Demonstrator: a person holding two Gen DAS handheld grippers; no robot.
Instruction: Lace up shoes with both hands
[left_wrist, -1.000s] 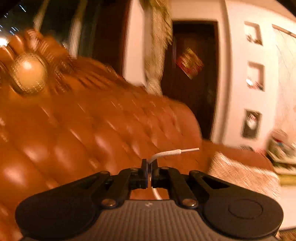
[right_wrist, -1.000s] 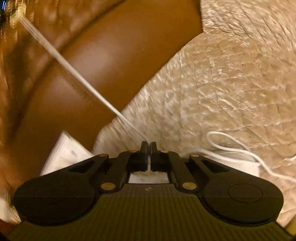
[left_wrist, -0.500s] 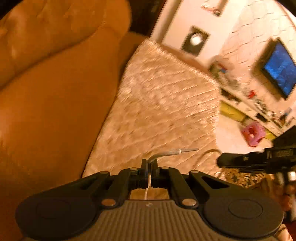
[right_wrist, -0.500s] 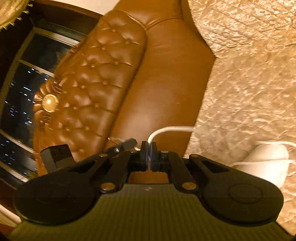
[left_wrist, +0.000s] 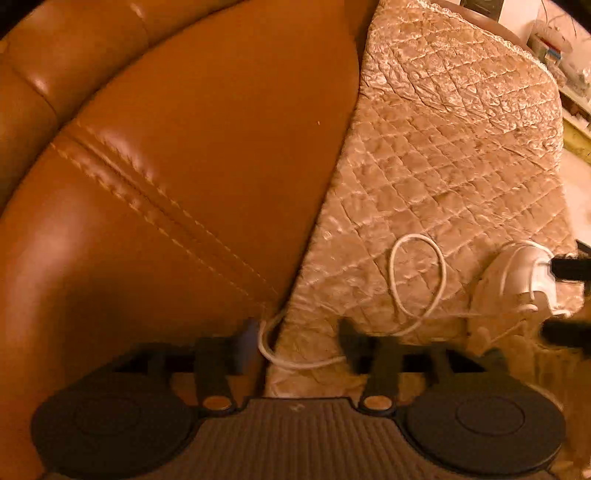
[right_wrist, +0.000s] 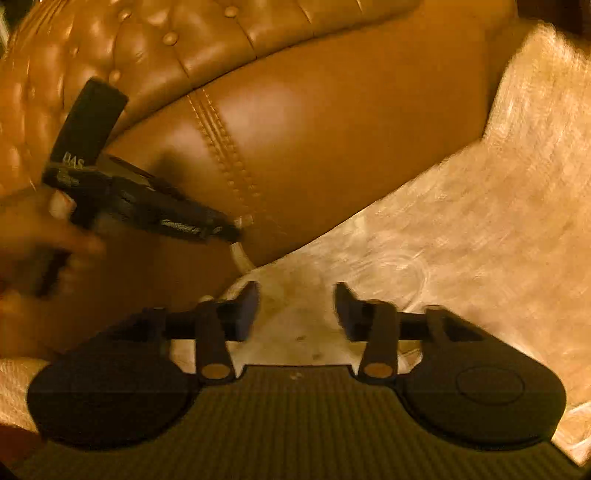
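Releasing phase: both grippers point down over a brown leather sofa partly covered by a quilted beige throw.
Left gripper: jaws opening, already well apart; the white lace runs slack across the gap between them, and no pad presses on it.
Right gripper: jaws opening, well apart; only pale throw and a blurred white surface show between them, nothing held.
Shoe: white, lying on the throw at the right edge of the left wrist view, just beside the dark fingertips of the other gripper.
Lace position: one end trails from the shoe in a loose loop on the throw, then curves to the seam where throw meets leather, under the left gripper.
Hand: the person's left hand, blurred, wrapped around the left gripper's handle at the left of the right wrist view.
Risk, lace: the freed end may slide into the gap between throw and leather, because it lies loose right at that edge.
Risk, regrasp: the loop could tangle or knot if pulled from one side only.
Risk, shoe: light and unrestrained, it would probably drag or tip when the lace is tugged.
Count: one shoe, one lace seen, two grippers, one hand, one sofa, one throw.
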